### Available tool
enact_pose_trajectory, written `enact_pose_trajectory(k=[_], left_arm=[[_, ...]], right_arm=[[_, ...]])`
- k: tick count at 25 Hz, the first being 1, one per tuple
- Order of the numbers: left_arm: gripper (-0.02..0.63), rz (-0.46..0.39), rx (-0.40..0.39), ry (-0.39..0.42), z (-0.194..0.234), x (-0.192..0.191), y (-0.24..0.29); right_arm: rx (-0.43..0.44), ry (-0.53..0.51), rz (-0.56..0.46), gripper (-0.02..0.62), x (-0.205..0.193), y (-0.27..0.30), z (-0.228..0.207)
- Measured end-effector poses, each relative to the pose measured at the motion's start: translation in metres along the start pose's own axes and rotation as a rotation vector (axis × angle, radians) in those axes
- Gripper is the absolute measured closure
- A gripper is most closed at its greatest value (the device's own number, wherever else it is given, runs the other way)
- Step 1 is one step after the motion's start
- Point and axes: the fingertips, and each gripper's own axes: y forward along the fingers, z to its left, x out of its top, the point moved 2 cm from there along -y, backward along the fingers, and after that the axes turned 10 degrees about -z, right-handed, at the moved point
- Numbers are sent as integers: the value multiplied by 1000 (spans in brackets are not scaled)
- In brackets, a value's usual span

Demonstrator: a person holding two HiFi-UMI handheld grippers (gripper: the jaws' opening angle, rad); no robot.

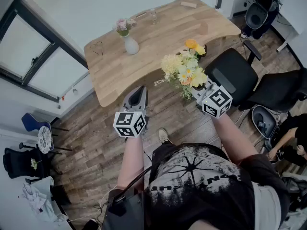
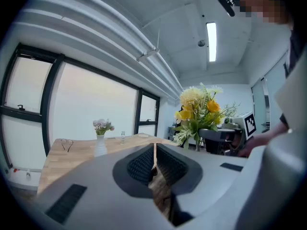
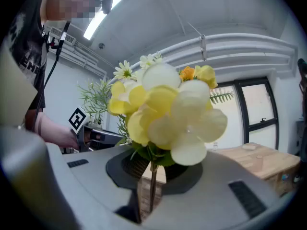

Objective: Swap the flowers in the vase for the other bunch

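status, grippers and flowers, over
Left gripper shut, empty. Right gripper shut on yellow-and-white flower bunch. Pink flowers in white vase on wooden table. Black office chair close by.

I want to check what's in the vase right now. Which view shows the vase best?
The head view: the white vase stands unobstructed on the wooden table, pink flowers in it. The left gripper view shows the white vase small and far off. The right gripper view misses it; the yellow bunch fills the frame.

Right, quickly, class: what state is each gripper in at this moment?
Left gripper: closed, holding nothing.
Right gripper: closed on the stems of the yellow and white flower bunch.
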Motion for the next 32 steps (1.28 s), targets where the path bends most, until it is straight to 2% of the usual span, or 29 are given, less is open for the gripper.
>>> enact_pose_trajectory(k=[7, 22, 32], left_arm=[[584, -23, 4, -7, 1, 6, 0], [591, -20, 34, -3, 0, 2, -7], [591, -21, 59, -17, 37, 2, 11]], right_arm=[[5, -9, 4, 523, 3, 2, 2], [44, 42, -9, 521, 0, 2, 7], [53, 60, -25, 522, -8, 39, -9]])
